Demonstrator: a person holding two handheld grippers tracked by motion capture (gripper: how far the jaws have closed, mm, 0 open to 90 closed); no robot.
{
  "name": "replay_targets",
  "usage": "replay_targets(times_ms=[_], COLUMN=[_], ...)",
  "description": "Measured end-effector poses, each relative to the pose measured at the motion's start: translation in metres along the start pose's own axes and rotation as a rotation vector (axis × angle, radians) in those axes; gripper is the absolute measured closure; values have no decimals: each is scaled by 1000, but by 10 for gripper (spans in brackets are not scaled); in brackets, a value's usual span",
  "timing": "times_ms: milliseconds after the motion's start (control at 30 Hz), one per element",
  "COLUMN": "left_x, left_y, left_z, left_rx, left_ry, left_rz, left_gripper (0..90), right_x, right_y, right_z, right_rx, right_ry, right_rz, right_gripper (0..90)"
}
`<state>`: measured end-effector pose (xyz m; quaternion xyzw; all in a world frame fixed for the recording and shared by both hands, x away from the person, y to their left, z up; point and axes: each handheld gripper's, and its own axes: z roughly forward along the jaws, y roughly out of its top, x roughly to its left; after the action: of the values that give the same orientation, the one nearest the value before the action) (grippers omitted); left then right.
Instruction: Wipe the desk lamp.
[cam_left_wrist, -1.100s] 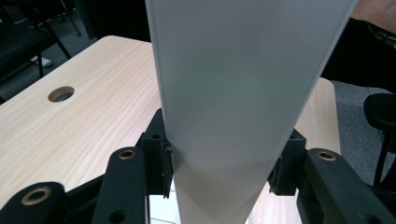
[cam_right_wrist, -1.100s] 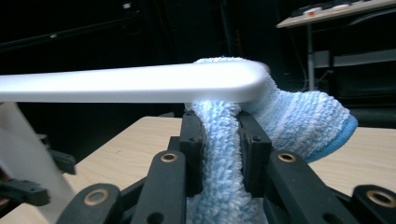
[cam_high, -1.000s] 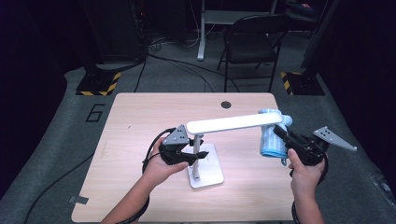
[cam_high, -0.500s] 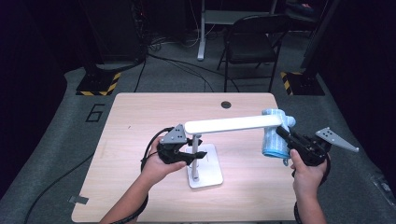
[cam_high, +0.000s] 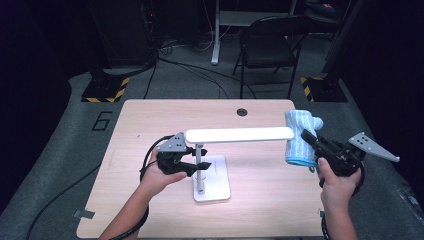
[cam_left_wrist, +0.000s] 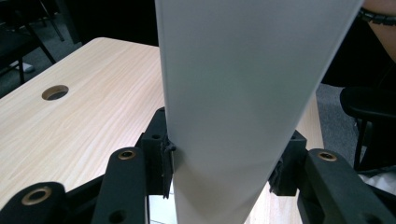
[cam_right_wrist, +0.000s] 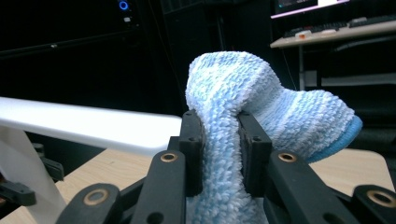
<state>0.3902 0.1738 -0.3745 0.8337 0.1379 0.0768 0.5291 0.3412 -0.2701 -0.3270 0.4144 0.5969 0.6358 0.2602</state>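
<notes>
The light wooden bench (cam_high: 150, 125) carries a round cable hole (cam_high: 242, 112) near its far edge, and on the grey floor to its left a painted figure "6" (cam_high: 101, 120) can be read; no other writing is legible. A black folding chair (cam_high: 267, 50) stands beyond the bench, with yellow-and-black striped stand bases (cam_high: 106, 90) on the floor at either side. On the bench sits a white desk lamp (cam_high: 239, 134): its flat base rests near the middle, a thin post rises from it, and a long white light bar lies level above the surface, reaching toward the right. The left gripper (cam_high: 199, 165) is at the post, and in the left gripper view its fingers (cam_left_wrist: 159, 154) press against both sides of the white lamp part between them. The right gripper (cam_high: 306, 137) is raised at the right edge of the bench, just beside the far end of the light bar. Its fingers (cam_right_wrist: 192, 149) are pinching a light blue striped terry cloth (cam_right_wrist: 233, 88), which bunches above them and hangs below. No containers are present.
</notes>
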Motion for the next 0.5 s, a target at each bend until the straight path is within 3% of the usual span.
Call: replay_targets(times_ms=[133, 300, 367, 500], left_x=[2, 0, 1, 1], left_y=[-2, -2, -3, -4], left_z=[-1, 1, 1, 1], left_rx=[-14, -17, -13, -27], left_ry=[-5, -6, -21, -15], left_rz=[-11, -7, -11, -15], left_gripper=[519, 517, 516, 515], right_x=[9, 11, 13, 16], right_y=[15, 34, 39, 37], right_z=[-3, -9, -7, 3], right_rx=[-12, -58, -47, -14], right_ry=[-5, 23, 55, 65], right_rz=[-52, -58, -51, -64], right_gripper=[747, 746, 746, 746])
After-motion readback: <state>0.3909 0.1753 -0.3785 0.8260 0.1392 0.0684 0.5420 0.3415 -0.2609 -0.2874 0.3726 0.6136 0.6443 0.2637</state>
